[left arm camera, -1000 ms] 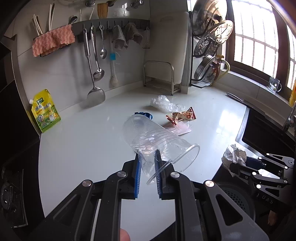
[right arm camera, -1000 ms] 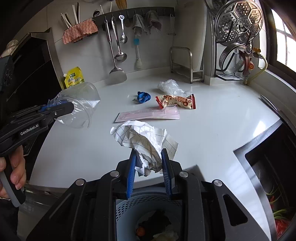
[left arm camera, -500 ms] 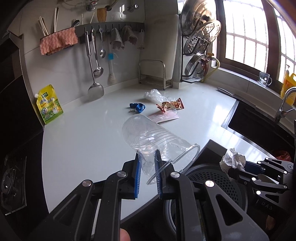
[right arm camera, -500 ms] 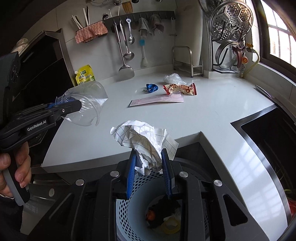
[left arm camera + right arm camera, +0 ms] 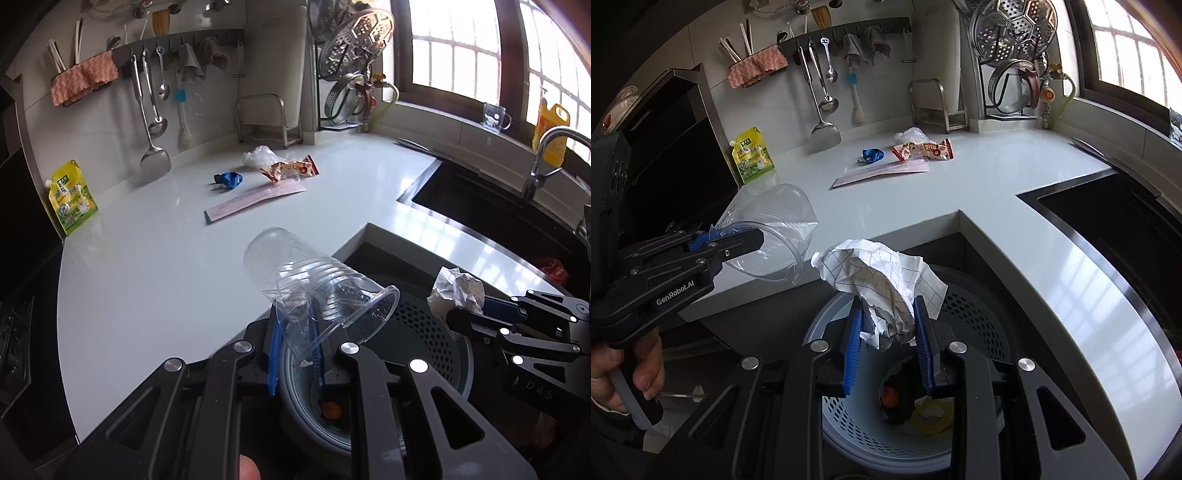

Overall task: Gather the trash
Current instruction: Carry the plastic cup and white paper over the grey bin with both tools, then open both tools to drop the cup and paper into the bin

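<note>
Since the earlier frame: both grippers drawn back off the counter [image 5: 1015,177], now over the perforated bin [image 5: 979,317]. Nearest, at 6 o'clock: right gripper [image 5: 889,347] clamped on crumpled paper [image 5: 882,280]; bin below, scraps already inside. At 9 o'clock: left gripper [image 5: 296,350] pinched on the rim of the clear plastic cup [image 5: 317,288]. Neither item released yet. Farthest, at 12 o'clock, uncollected: pink strip [image 5: 882,171], blue scrap [image 5: 873,154], snack wrapper [image 5: 925,150], clear bag [image 5: 910,134]. Roughly one third complete.
</note>
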A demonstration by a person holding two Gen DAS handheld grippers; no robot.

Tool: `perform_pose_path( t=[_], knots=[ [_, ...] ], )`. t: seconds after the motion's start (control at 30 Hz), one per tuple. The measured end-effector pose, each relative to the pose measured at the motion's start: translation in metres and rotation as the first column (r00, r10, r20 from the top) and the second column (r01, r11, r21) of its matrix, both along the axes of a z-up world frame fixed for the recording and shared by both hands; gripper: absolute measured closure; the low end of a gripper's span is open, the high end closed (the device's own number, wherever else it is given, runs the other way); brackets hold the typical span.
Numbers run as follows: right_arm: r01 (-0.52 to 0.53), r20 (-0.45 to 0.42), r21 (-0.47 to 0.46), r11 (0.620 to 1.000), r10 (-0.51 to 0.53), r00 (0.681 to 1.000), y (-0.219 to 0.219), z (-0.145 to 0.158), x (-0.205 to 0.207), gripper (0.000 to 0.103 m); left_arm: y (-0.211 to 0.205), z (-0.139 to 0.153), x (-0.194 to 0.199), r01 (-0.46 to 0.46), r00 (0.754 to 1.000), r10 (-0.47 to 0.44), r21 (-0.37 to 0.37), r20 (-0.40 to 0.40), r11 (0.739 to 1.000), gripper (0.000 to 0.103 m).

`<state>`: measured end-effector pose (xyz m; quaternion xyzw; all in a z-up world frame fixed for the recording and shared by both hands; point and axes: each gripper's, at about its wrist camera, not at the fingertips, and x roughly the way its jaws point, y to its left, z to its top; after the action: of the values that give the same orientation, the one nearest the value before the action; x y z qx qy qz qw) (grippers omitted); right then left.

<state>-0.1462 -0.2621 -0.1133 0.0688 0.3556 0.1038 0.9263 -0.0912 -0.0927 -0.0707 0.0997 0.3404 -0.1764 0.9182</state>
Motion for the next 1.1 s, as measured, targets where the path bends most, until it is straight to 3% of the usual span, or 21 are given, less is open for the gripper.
perform_pose_path(
  t=[0.23, 0.7, 1.1],
  knots=[
    [0.027, -0.021, -0.006, 1.000, -0.027, 0.999, -0.004, -0.015, -0.013, 0.077, -0.022, -0.018, -0.014, 0.058, 0.998, -0.057, 0.021, -0.035, 0.998, 0.088],
    [0.049, -0.088, -0.002, 0.999, -0.049, 0.995, -0.010, -0.043, -0.017, 0.077, -0.036, -0.048, -0.014, 0.093, 0.991, -0.088, 0.041, -0.105, 0.995, 0.088],
    [0.064, -0.109, -0.011, 0.998, -0.064, 0.992, -0.013, -0.051, -0.016, 0.077, -0.041, -0.056, -0.009, 0.115, 0.985, -0.109, 0.039, -0.132, 0.993, 0.088]
  ],
)
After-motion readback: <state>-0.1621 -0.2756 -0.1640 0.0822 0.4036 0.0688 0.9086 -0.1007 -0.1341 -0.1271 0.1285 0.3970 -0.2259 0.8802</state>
